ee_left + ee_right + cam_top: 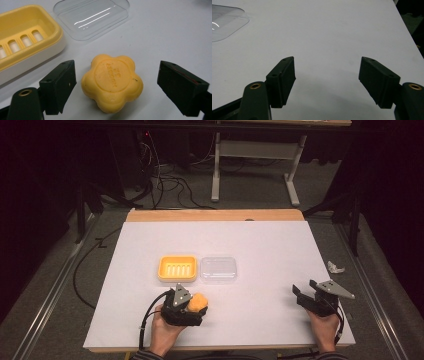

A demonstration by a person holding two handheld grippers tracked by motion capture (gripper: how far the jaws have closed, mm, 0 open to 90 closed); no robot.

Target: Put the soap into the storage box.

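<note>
A yellow flower-shaped soap [112, 82] [198, 302] lies on the white table between the wide-apart jaws of my left gripper [116, 75] [192, 306], which is open and touches it on neither side. Just beyond it stands a yellow soap dish [177, 267] [23, 37] with a slotted floor, and beside that a clear plastic lid [218, 268] [91, 17] lies flat. My right gripper [328, 75] [306, 296] is open over bare table near the right front corner, with nothing between its jaws. The lid's edge [225, 23] shows far left in the right gripper view.
The white sheet [260, 245] covers the table, with a wooden strip [215, 215] along the far edge. A crumpled white scrap [335, 267] lies on the floor off the right edge. Cables [170, 180] and a table frame [255, 170] stand beyond.
</note>
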